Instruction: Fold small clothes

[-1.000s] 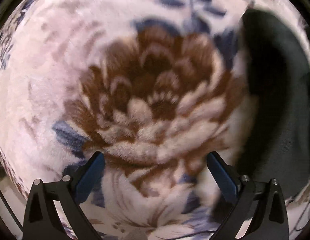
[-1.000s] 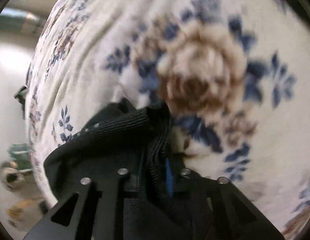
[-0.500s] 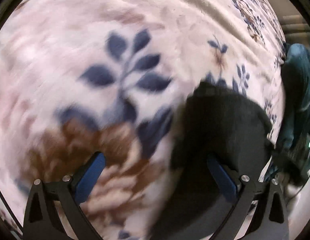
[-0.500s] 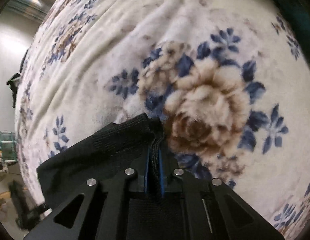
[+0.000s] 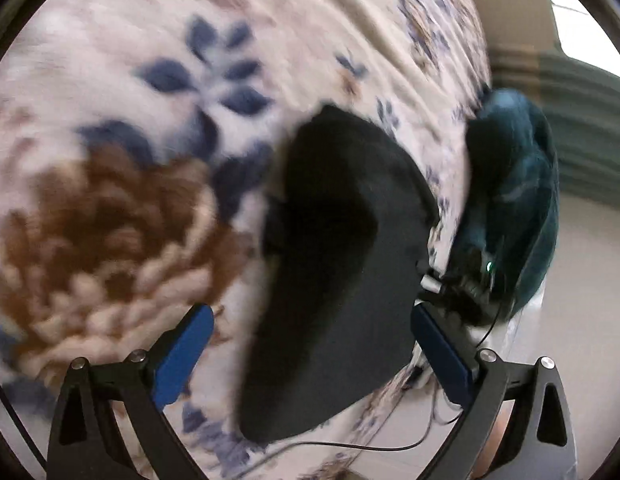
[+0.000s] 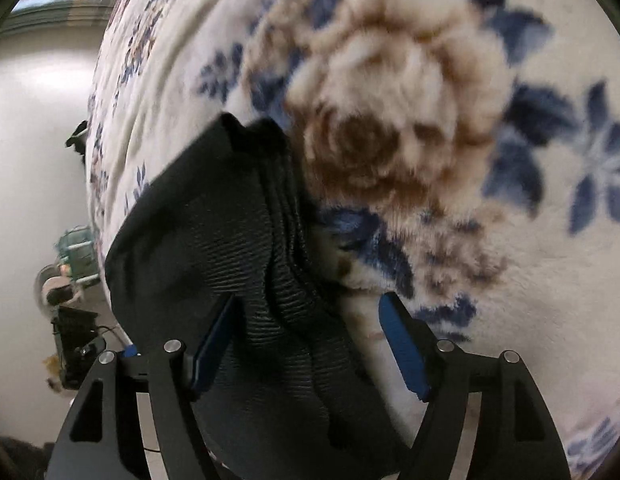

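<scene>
Your right tongs [image 6: 305,344] are spread apart, with the black ribbed knit garment [image 6: 237,248] lying loose between the blue pads, not gripped. Your left tongs [image 5: 310,356] are wide apart too, holding nothing. The garment sits bunched near the edge of the cream fleece blanket with brown and blue flowers [image 5: 109,184], close to a dark teal bundle [image 5: 514,184]. Flatten it first; then pinch one ribbed hem per tong, not the bunched middle. Motion blur hides the hem detail.
</scene>
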`<state>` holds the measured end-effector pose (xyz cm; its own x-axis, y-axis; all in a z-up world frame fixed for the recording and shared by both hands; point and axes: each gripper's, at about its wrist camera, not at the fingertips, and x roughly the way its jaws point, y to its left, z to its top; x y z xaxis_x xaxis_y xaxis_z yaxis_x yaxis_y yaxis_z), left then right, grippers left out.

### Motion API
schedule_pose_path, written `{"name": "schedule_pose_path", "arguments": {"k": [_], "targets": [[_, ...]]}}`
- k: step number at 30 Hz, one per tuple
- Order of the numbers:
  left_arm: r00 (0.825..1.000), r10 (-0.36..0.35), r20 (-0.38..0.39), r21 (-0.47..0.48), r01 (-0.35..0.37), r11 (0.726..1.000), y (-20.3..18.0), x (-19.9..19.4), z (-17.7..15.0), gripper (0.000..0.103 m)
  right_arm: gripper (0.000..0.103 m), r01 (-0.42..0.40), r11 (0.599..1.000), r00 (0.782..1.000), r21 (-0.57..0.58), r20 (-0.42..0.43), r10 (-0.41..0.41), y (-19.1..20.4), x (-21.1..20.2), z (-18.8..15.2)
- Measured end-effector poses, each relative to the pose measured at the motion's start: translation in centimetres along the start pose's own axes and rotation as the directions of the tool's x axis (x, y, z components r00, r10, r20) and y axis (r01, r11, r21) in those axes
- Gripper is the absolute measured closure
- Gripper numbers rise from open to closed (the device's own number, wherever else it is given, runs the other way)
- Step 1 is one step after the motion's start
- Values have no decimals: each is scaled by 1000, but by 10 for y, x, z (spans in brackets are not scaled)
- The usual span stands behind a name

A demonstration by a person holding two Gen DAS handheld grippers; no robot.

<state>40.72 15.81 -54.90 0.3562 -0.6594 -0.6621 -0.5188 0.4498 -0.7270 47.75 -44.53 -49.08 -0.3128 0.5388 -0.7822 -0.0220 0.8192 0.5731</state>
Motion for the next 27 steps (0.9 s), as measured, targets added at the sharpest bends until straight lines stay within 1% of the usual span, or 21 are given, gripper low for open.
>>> {"name": "schedule_pose_path", "arguments": {"k": [2, 3, 4, 5, 7, 8, 9, 10, 11, 13, 15, 16, 17, 18, 19, 20, 21, 23, 25, 26, 27], "targets": [[1000, 12, -14, 62, -11, 998, -5, 16, -1, 2, 21, -71, 997, 997, -2, -17, 71, -3, 1, -1], [1000, 12, -27, 94, -9, 996, -10, 31, 1, 2, 21, -104, 995, 994, 4, -31, 104, -4, 3, -3], [999, 10, -39, 117, -5, 993, -11, 39, 3, 2, 21, -174, 985, 982, 16, -73, 175, -4, 8, -5], [999, 13, -49, 137, -7, 991, -16, 48, 5, 2, 21, -207, 978, 972, 16, -114, 207, -3, 14, -8], [996, 69, -54, 176, -59, 983, -27, 60, 11, 2, 21, -179, 983, 969, -40, -180, 169, 5, 31, -17], [995, 89, -46, 179, -79, 981, -26, 52, 8, 2, 21, -182, 982, 965, -52, -203, 168, 7, 38, -20], [997, 77, -26, 164, -72, 984, -29, 43, 11, 2, 21, -173, 983, 966, -53, -202, 160, 7, 41, -21], [997, 72, -5, 159, -70, 985, -30, 33, 10, 2, 20, -165, 985, 968, -47, -198, 153, 8, 42, -20], [996, 74, 48, 150, -80, 985, -32, 18, 15, 2, 21, -161, 986, 969, -35, -195, 151, 7, 40, -20], [992, 56, 116, 125, -71, 990, -26, -4, 23, 2, 21, -142, 989, 980, -34, -146, 136, 7, 26, -23], [988, 30, 151, 75, -42, 996, -21, -8, 42, 2, 21, -111, 992, 990, -61, -91, 105, 5, 8, -33], [985, 18, 171, 71, -31, 997, -22, -6, 52, 6, 23, -114, 992, 991, -54, -71, 110, 1, 2, -38], [983, 23, 183, 77, -38, 996, -23, -1, 59, 18, 25, -127, 991, 991, -37, -41, 125, -5, -6, -45], [980, 42, 192, 87, -60, 994, -29, 7, 68, 47, 27, -129, 991, 991, -27, -22, 128, -9, -13, -49], [981, 52, 188, 102, -72, 992, -34, 12, 74, 67, 37, -115, 993, 993, -15, -5, 115, -14, -18, -54], [981, 66, 184, 119, -89, 989, -39, 19, 79, 69, 51, -96, 995, 995, 1, 7, 96, -19, -22, -59], [977, 77, 201, 137, -106, 985, -45, 22, 82, 77, 55, -73, 997, 997, 21, 15, 72, -26, -26, -66], [970, 101, 220, 162, -139, 977, -45, 21, 95, 83, 56, -48, 998, 998, 43, 29, 47, -37, -35, -76], [971, 91, 222, 124, -121, 985, -32, 6, 101, 88, 56, 2, 996, 999, 93, 51, -7, -53, -48, -89], [972, 77, 220, 108, -103, 989, -27, 0, 101, 87, 56, -6, 991, 997, 130, 73, -4, -60, -55, -93], [977, 48, 207, 96, -69, 993, -25, -8, 102, 82, 56, -30, 985, 995, 170, 102, 12, -70, -66, -103]]}}
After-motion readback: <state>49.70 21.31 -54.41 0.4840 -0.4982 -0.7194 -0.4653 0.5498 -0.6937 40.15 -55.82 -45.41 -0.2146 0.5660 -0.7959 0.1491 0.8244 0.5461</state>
